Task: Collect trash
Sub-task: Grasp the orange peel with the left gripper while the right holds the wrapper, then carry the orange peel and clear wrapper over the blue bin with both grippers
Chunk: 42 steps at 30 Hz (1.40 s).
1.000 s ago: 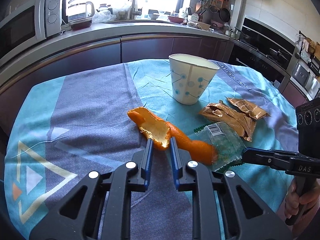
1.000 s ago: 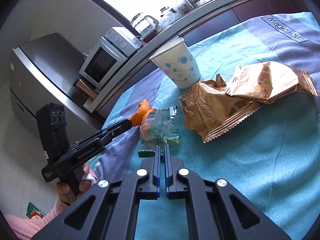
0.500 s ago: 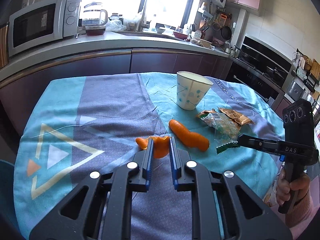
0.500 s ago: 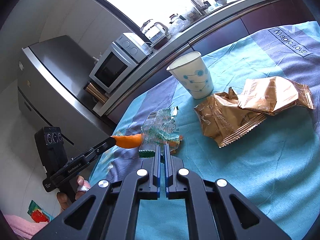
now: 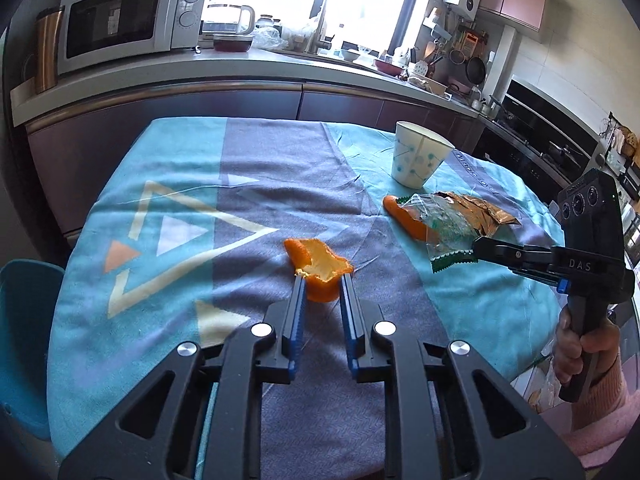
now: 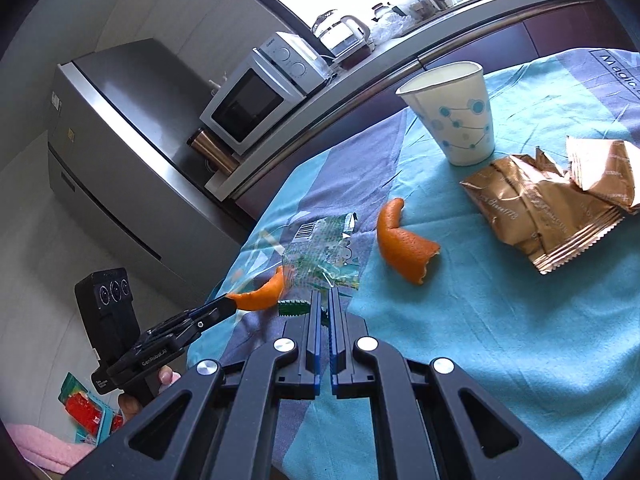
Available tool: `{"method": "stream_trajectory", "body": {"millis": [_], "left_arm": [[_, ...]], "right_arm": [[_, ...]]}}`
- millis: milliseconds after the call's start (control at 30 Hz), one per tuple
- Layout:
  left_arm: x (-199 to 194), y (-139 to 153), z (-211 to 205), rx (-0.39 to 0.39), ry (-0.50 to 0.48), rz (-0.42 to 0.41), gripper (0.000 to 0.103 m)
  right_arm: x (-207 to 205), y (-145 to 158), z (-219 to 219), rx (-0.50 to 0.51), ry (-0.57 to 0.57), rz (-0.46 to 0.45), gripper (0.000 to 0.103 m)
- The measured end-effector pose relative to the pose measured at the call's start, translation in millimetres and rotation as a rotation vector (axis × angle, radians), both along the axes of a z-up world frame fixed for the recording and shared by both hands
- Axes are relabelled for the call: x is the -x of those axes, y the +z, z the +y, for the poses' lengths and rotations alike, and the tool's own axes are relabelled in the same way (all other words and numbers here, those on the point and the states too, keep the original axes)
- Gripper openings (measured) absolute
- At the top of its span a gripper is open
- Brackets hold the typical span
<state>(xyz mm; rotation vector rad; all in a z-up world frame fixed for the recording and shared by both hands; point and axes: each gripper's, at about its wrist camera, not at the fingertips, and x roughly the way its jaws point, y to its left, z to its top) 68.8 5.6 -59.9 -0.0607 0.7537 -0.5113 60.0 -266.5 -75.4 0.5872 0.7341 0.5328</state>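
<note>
My left gripper [image 5: 321, 278] is shut on a piece of orange peel [image 5: 318, 270] and holds it above the cloth; it also shows in the right wrist view [image 6: 258, 296]. My right gripper [image 6: 325, 300] is shut on a clear green-edged plastic wrapper [image 6: 320, 254], held above the table; this wrapper shows in the left wrist view [image 5: 444, 228]. A second orange peel [image 6: 404, 244] lies on the tablecloth. Two gold snack wrappers [image 6: 548, 204] lie to the right. A white paper cup [image 6: 456, 116] with blue dots stands behind them.
The table wears a teal and grey cloth [image 5: 168, 216]. A kitchen counter [image 5: 200, 76] with a microwave [image 5: 120, 28] and kettle runs behind it. A teal chair [image 5: 24, 320] sits at the left edge. A fridge [image 6: 120, 160] stands beyond the table.
Both grippers have pulled back and up from the table. My left one carries its torn-off peel piece away; the other peel stays on the cloth. My right one lifts the wrapper.
</note>
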Motion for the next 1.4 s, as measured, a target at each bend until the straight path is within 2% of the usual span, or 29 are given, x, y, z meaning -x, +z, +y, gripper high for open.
{"method": "stream_trajectory", "body": {"millis": [233,367,467,500,567,1000,1400], "left_arm": [[-3.0,-12.3,-5.9,-0.027,0.018,0.013,0.02],[-4.8,-15.2,-8.6,-0.024,0.024,0.014,0.026],[-7.7,-16.9,-9.9,-0.007,0.024,0.022,0.026],[-7.7,-17.2,-10.6,-0.001,0.022,0.026,0.026],[-8.3,-17.1,-11.9,0.005,0.017,0.026,0.017],[2.8,-1.6,-4.2,0.013,0.034,-0.03,0.012],[33.5,30.7,40.6,0.011,0.087,-0.114,0.011]], "right_arm": [[-6.3,-6.3,17.6,0.01,0.038,0.024,0.002],[-8.2,-10.1,23.0,0.013,0.047,0.035,0.002],[-8.3,-12.1,23.2,0.012,0.051,0.038,0.002],[-8.4,-12.9,23.0,0.013,0.052,0.038,0.002],[-8.7,-13.7,23.5,0.013,0.052,0.04,0.003],[-10.1,-10.3,29.6,0.016,0.075,0.026,0.002],[-17.3,4.8,62.4,0.027,0.165,-0.012,0.002]]}}
